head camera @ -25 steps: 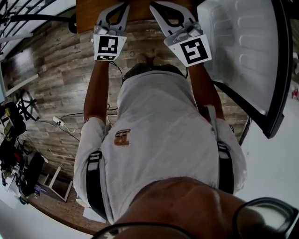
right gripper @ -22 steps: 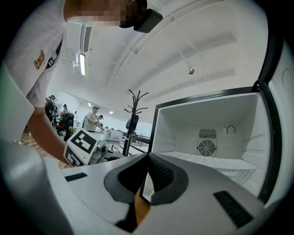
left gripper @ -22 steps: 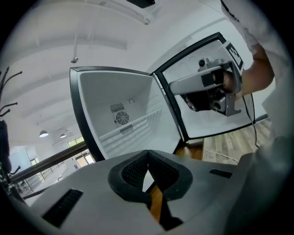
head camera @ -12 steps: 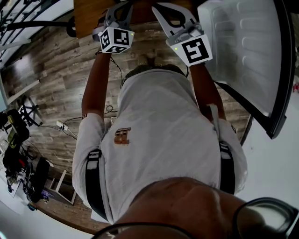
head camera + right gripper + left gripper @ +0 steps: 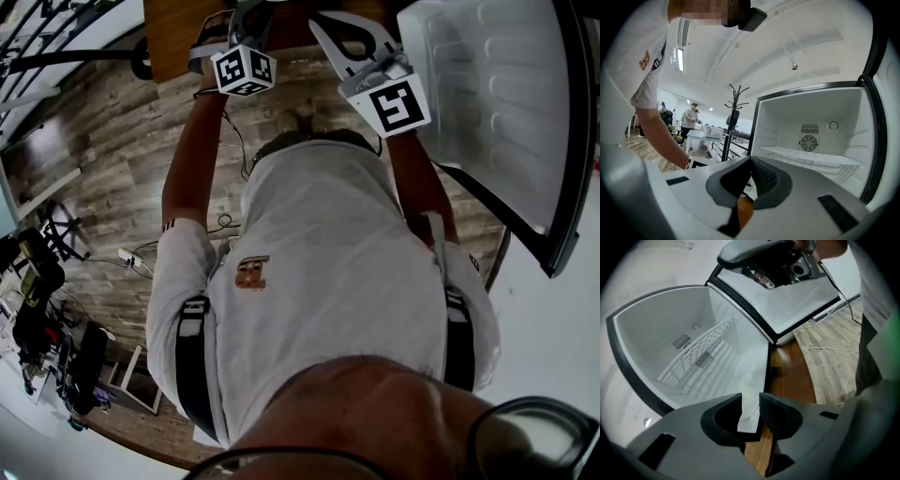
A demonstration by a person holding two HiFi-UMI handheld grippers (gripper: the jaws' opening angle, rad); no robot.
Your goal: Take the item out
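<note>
**Step in hand: finding the item**

Your left tool (image 5: pixel 751 400) has just been opening to a narrow gap, with nothing between its jaws. Your right tool (image 5: pixel 751 161) is pinched closed and empty. Beyond them the white mini fridge (image 5: pixel 651 333) stands with its black-framed door (image 5: pixel 487 103) swung open. Its white wire rack (image 5: pixel 699 352) and glass shelf (image 5: pixel 806 157) look bare, and no item shows. Next, probably, search deeper before reaching.

hand-held gripper (image 5: pixel 750 159) — jaws together, open fridge (image 5: pixel 787 122)
</note>
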